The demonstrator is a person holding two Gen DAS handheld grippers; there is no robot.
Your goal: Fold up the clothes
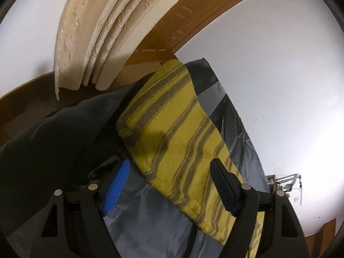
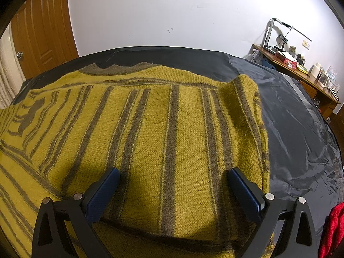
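Note:
A mustard-yellow knitted sweater with grey-brown stripes (image 2: 172, 129) lies spread flat on a dark grey sheet (image 2: 290, 129). My right gripper (image 2: 175, 191) stands open just above the sweater's near part, its blue pads (image 2: 245, 193) wide apart with only flat knit between them. In the tilted left wrist view the same sweater (image 1: 172, 133) runs as a long folded band across the sheet (image 1: 150, 221). My left gripper (image 1: 169, 185) is open over the band's near edge, nothing pinched between its fingers (image 1: 116, 182).
A dark cloth mass (image 1: 53, 142) bulges at the left of the left wrist view. A cream curtain (image 1: 96, 32) and a wooden door (image 2: 43, 32) stand behind. A cluttered desk (image 2: 301, 68) is at the far right, a red garment (image 2: 333, 232) at the near right.

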